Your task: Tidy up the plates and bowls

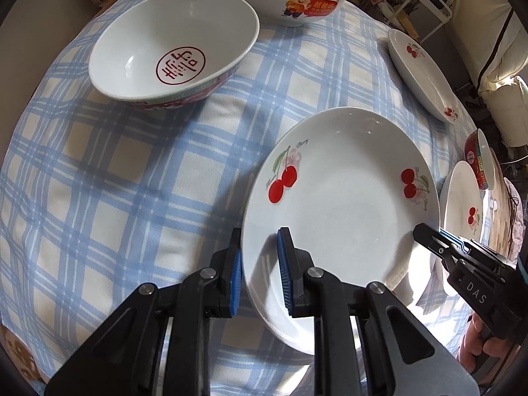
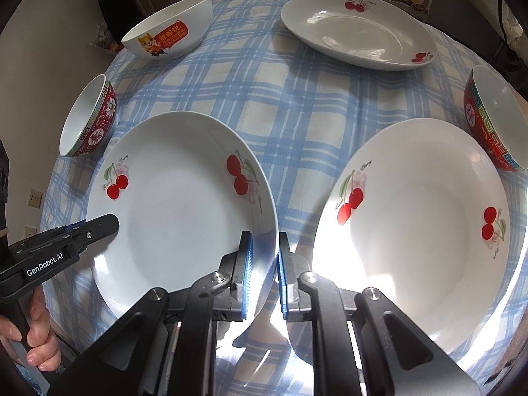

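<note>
We have both grippers on the same glazed white ceramic plate with red cherry prints [image 2: 184,211], which lies on the blue-and-cream checked tablecloth [image 2: 297,105]. The left gripper [image 1: 260,270] straddles the plate's left rim, one blue pad [image 1: 284,264] inside the dish and one outside. The right gripper [image 2: 264,270] straddles the opposite rim likewise. Whether either pair of pads actually presses the rim, we cannot tell.

We judge the plate stiff, fairly heavy, slick under its glaze and breakable, so the thin raised rim is the only hold, and two opposed grips should keep it level.

Just right of this plate lies a matching cherry plate [image 2: 415,231]; beyond it sits a third [image 2: 359,29]. Left of it stands a red-patterned bowl [image 2: 89,118].
</note>
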